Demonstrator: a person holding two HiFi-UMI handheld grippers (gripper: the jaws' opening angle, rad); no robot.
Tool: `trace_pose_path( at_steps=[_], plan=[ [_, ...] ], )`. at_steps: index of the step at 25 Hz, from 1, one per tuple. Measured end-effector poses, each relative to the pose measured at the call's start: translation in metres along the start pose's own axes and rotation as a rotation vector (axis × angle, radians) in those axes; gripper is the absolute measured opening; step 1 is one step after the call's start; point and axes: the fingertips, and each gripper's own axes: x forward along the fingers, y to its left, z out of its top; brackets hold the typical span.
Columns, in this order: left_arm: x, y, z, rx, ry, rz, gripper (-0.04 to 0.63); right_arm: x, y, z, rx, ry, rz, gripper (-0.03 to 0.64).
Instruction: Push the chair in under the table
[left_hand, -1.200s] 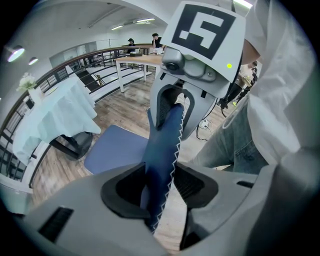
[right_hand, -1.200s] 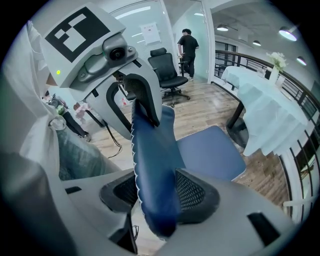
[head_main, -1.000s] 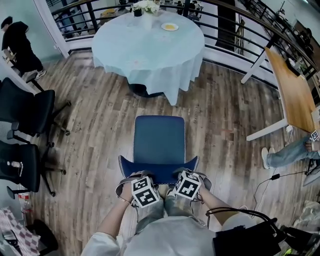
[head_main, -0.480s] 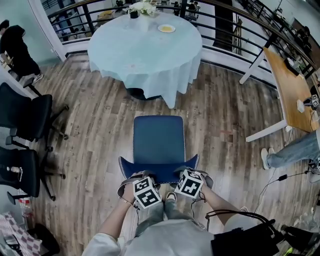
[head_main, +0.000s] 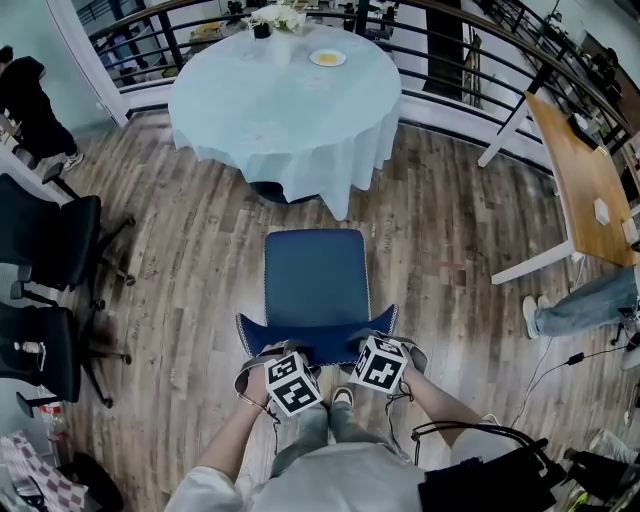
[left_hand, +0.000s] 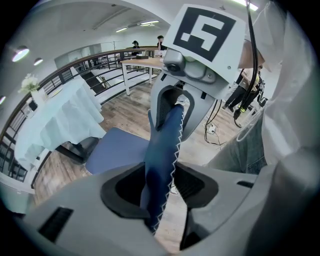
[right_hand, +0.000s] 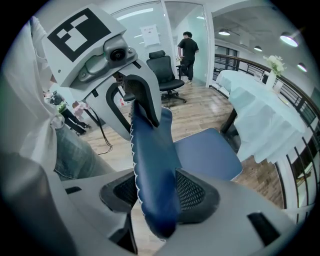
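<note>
Two tongs here: what is each one doing?
— The left tongs (left_hand: 160, 187) are clamped on the upper edge of the chair back (head_main: 316, 344), with the blue padding squeezed between the two pads. The right tongs (right_hand: 159, 192) are clamped on that same edge, further towards the right of the frame. In the head view both sit low in the centre, side by side and tilted steeply down.

And where is the chair (head_main: 315, 300) itself?
— In the middle of the head view. Its blue seat (head_main: 315, 275) points towards the top of the frame, at the round desk (head_main: 285, 105). The chair is not under that desk. A strip of wooden floor (head_main: 200, 250) lies between the front of the seat and the hanging edge of the pale cloth (head_main: 340, 165).

What sits on the round desk?
— A small plate (head_main: 327, 58) near its far edge, and a bunch of white flowers (head_main: 277, 15) just left of it. A dark railing (head_main: 450, 60) curves behind the desk along the top of the frame.

Anything else around?
— Two black office chairs (head_main: 50, 245) stand at the left edge, well apart from the blue chair. A wooden desk (head_main: 585, 180) runs along the right edge. A person (head_main: 30, 95) in dark clothes stands in the upper left corner.
</note>
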Motion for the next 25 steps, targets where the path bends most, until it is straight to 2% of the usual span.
trace_pose_path(
  at_steps=[25],
  plan=[
    [0.005, 0.056, 0.035, -0.011, -0.018, 0.025, 0.183, -0.014, -0.066, 0.013, -0.031, -0.013, -0.026, 0.207]
  ],
)
